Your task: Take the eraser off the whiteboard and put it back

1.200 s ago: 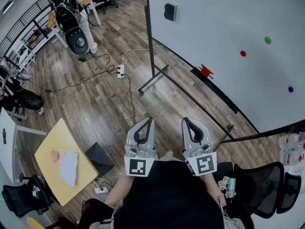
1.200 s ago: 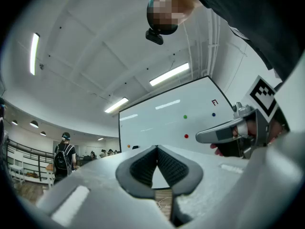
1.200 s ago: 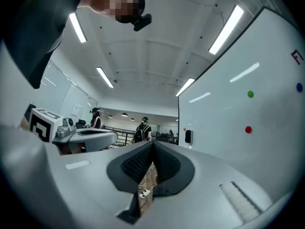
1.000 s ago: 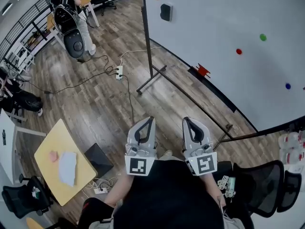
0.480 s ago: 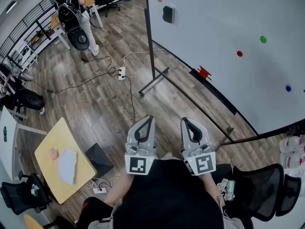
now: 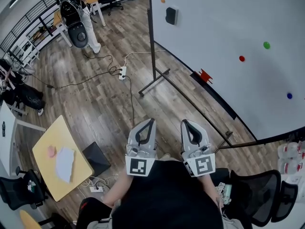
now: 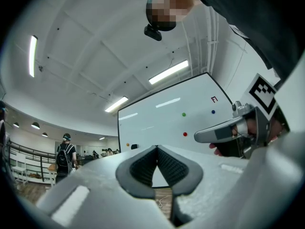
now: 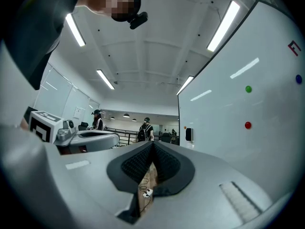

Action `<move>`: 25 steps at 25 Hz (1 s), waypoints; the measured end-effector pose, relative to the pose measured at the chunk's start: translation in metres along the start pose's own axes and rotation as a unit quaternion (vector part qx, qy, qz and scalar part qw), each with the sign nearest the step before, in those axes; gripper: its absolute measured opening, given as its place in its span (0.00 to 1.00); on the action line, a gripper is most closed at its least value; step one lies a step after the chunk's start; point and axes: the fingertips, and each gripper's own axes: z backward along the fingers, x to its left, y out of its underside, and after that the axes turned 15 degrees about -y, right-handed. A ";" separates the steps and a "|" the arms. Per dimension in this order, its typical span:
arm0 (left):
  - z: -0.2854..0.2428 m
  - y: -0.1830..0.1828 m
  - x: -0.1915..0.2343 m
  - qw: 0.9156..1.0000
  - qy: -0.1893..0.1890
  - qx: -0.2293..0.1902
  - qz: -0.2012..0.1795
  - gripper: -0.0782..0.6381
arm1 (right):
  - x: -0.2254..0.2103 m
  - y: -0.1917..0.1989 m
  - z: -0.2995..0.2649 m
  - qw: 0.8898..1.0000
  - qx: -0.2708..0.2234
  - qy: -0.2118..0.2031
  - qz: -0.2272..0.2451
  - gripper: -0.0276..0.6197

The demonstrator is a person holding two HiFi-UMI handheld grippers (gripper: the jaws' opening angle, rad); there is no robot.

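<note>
Holding the left gripper (image 6: 149, 122) and right gripper (image 6: 185, 123) side by side, both empty.
Each pair of jaws is pressed together on nothing. The eraser (image 6: 171, 15) clings to the whiteboard (image 6: 228, 27) at twelve o'clock from the grippers, well apart from them, with an orange dot (image 6: 163, 0) at its eleven o'clock.

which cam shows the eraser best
The head view: the eraser is largest and clearest there, stuck near the whiteboard's left edge. The right gripper view shows it small and from the side; the left gripper view shows only a tiny dark speck.
</note>
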 end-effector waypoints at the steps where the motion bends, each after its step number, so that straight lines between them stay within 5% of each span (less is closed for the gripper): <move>1: -0.001 0.001 0.001 1.000 -0.002 0.002 -0.002 0.11 | -0.002 0.000 -0.002 1.000 -0.002 -0.001 -0.001 0.04; 25: -0.126 0.054 0.011 1.000 0.027 0.004 0.014 0.11 | -0.104 0.023 -0.060 0.999 0.003 0.050 -0.017 0.05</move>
